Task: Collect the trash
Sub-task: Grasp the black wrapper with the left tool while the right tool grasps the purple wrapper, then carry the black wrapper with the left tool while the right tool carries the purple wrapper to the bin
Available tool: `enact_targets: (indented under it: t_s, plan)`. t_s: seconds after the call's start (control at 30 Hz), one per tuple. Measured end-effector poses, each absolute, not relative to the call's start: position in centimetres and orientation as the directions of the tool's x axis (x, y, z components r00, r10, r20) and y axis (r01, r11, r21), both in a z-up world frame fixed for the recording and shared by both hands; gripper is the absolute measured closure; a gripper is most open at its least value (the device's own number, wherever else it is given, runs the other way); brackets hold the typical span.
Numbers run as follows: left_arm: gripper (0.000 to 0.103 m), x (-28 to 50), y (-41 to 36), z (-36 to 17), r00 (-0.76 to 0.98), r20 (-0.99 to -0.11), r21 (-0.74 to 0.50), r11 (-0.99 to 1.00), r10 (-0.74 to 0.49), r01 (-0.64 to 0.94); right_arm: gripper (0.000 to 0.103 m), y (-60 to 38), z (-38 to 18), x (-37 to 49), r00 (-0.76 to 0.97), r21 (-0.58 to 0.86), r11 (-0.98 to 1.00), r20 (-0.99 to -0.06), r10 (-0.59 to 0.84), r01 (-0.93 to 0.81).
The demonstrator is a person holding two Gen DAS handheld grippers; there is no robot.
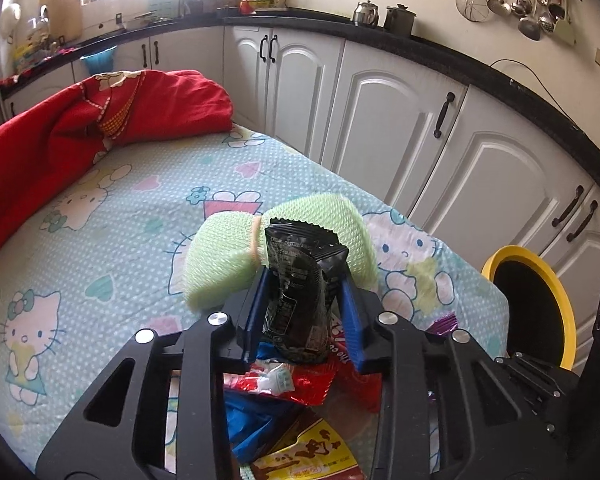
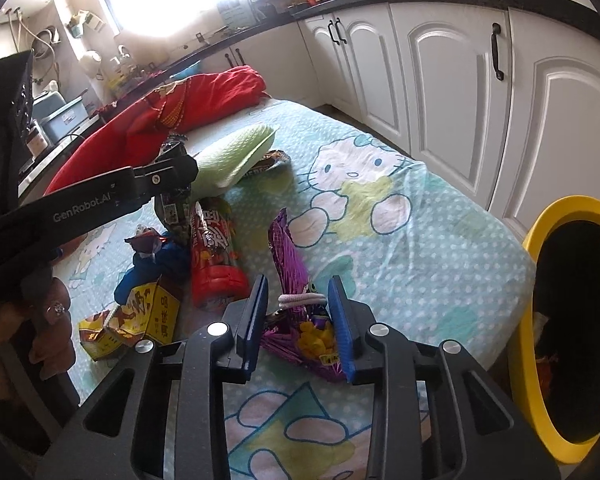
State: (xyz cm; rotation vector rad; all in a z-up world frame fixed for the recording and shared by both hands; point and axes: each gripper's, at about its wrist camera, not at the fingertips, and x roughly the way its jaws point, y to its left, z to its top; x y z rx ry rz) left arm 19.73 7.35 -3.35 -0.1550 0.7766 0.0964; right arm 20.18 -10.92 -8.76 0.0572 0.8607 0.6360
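My left gripper (image 1: 304, 274) is shut on a black snack wrapper (image 1: 296, 300), which stands upright between the blue fingers over a pile of trash on the bed. The right wrist view shows that gripper (image 2: 176, 160) from the side with the black wrapper (image 2: 176, 208) under it. My right gripper (image 2: 299, 280) is shut on a crumpled purple wrapper (image 2: 288, 256) tied with a hair band; the wrapper lies on the sheet and touches both pads. A red wrapper (image 2: 214, 264), a blue wrapper (image 2: 156, 268) and a yellow-brown packet (image 2: 140, 316) lie to its left.
A yellow-rimmed bin (image 2: 540, 220) with a black liner stands off the bed's right edge, also seen as the bin (image 1: 500, 252) in the left view. A green cloth (image 1: 220, 264) and a red blanket (image 1: 60, 128) lie further up the bed. White cabinets (image 1: 380, 120) run along the right.
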Motion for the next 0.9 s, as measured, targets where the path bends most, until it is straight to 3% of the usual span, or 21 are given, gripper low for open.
enact_targets:
  t_s: [0.23, 0.9]
  plan:
    - [0.084, 18.6, 7.4, -2.3, 0.743, -0.669, -0.127, 0.982, 0.018, -0.138, 0.079, -11.7, -8.4, 19.3, 0.494, 0.290, 0.815, -0.677, 0.545, -0.502]
    - [0.086, 16.4, 3.7, 2.0, 0.813, -0.580, -0.167, 0.985, -0.054, -0.054, 0.082, -17.1, -4.8, 17.4, 0.585, 0.281, 0.833, -0.607, 0.539, -0.477]
